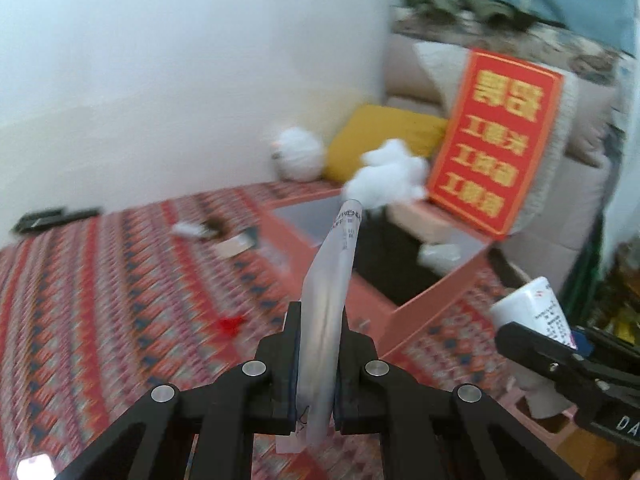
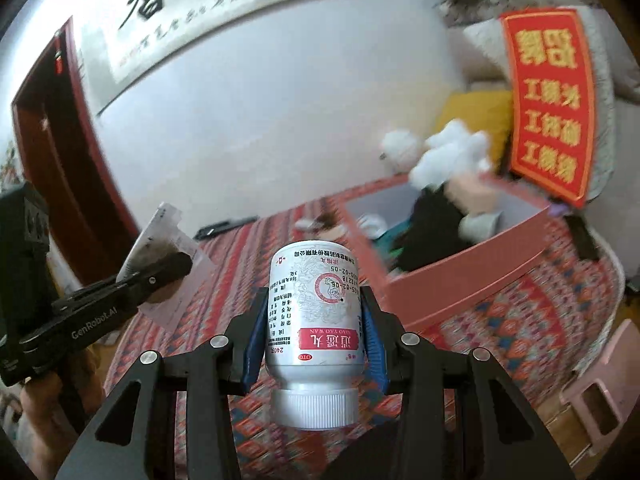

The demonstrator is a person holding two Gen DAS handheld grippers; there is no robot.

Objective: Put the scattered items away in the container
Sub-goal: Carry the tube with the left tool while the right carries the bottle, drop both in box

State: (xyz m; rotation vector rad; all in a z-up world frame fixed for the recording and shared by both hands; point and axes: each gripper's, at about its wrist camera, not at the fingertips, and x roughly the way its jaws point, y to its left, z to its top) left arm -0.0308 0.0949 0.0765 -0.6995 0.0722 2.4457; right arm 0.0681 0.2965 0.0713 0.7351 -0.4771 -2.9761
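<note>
My left gripper (image 1: 320,320) is shut on a flat translucent plastic packet (image 1: 332,272), held edge-on and pointing toward the pink box (image 1: 436,296). The box sits on the red patterned cloth (image 1: 120,280) just ahead and to the right. It holds black fabric (image 1: 384,256) and white fluffy stuffing (image 1: 388,176). My right gripper (image 2: 314,296) is shut on a white medicine bottle (image 2: 316,312), cap toward the camera, in front of the pink box (image 2: 460,284). The left gripper (image 2: 168,268) and its packet (image 2: 160,236) hover at the left of the right wrist view. The bottle (image 1: 532,308) also shows at the right edge.
Loose on the cloth lie a small white item (image 1: 188,229), a tan card (image 1: 236,246), a red scrap (image 1: 228,324) and black remotes (image 1: 56,216). A red sign (image 1: 496,140), yellow cushion (image 1: 384,136) and white plush (image 1: 298,152) stand behind the box. A pink stool (image 2: 600,400) is at lower right.
</note>
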